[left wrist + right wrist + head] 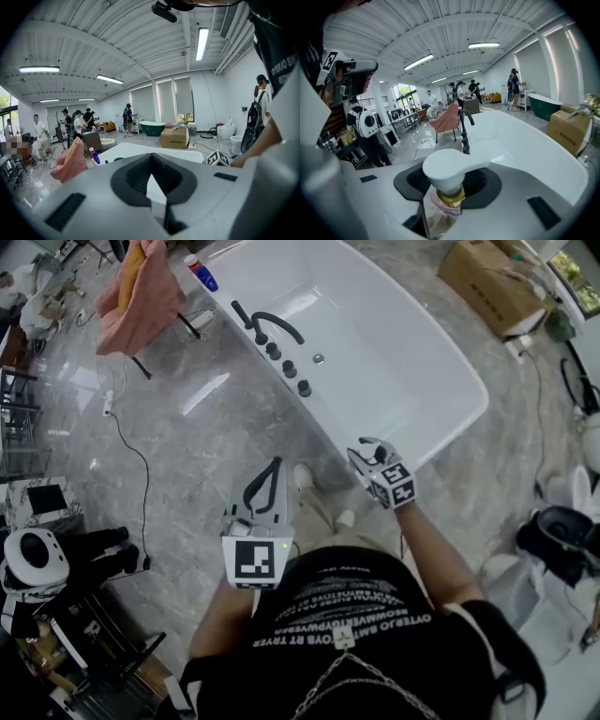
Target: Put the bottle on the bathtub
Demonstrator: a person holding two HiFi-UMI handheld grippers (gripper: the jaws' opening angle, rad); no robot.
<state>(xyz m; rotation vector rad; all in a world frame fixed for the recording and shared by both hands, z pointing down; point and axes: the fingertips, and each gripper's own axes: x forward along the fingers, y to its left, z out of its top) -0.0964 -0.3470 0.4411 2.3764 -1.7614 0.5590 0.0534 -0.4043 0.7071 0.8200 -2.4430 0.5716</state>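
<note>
A clear bottle with a white pump head [446, 170] and a gold collar stands between my right gripper's [449, 194] jaws, which are shut on it. In the head view that right gripper [368, 450] hovers just off the near corner of the white bathtub [466, 405], the bottle's white top [372, 443] barely showing. My left gripper [275, 465] hangs lower left over the marble floor, away from the tub. Its black pads [136, 176] meet at the tip with nothing held. The tub's rim [536, 150] stretches ahead of the right gripper.
A black faucet [273, 324] and several knobs sit on the tub's left rim. A blue bottle with a red cap [200, 271] stands at the far end, by a pink towel [142, 292] on a rack. A cardboard box [489, 282] lies beyond; a cable [141, 470] crosses the floor.
</note>
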